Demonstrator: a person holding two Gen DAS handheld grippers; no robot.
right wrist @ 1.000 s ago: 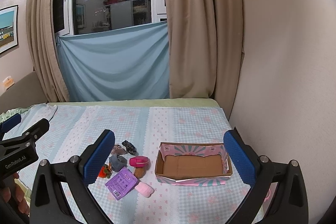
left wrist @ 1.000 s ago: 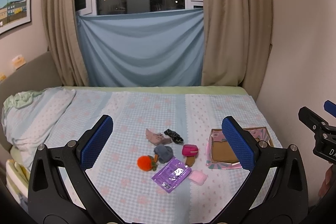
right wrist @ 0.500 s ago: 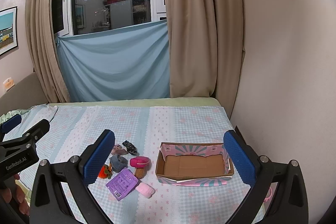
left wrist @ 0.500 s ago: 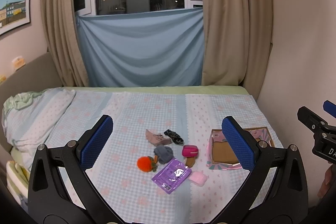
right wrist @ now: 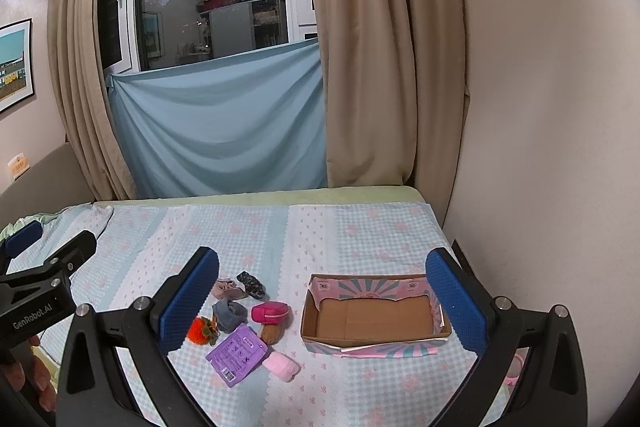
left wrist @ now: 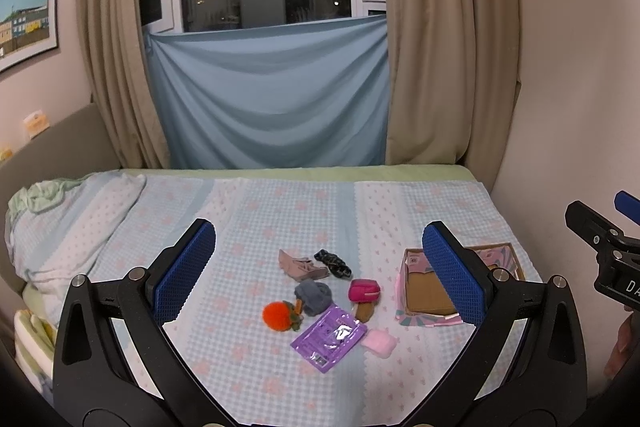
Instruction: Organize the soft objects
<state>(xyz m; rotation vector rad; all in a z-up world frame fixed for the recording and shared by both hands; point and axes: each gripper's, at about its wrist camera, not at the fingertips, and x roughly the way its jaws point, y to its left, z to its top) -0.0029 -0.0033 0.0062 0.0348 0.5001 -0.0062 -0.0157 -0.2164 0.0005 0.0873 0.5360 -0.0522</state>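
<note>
1. The bed (left wrist: 280, 211) is bounded by a wall (right wrist: 540, 147) on its right side and by curtains (left wrist: 432, 67) at its far edge; open bedspread is seen at 12 o'clock of the items and toward the pillow (left wrist: 68, 223) at 9 o'clock.
2. The left tool (left wrist: 318, 271) is held above the near part of the bed, level, fingers spread wide, nothing gripped.
3. The right tool (right wrist: 322, 297) is held likewise above the bed, fingers spread wide, nothing between them.
4. The soft objects are clustered mid-bed, apart from both tools: orange pompom (left wrist: 277, 315), grey cloth (left wrist: 314, 297), magenta pouch (left wrist: 364, 289), purple packet (left wrist: 328, 337), pink puff (left wrist: 379, 343), black scrunchie (left wrist: 333, 263).
5. The cardboard box (right wrist: 374, 315) is seen at 3 o'clock of the cluster, near the wall, with only its bare floor showing inside.
6. In the right wrist view the box lies between the spread fingers; the cluster is just beside the left finger (right wrist: 188, 301).
</note>
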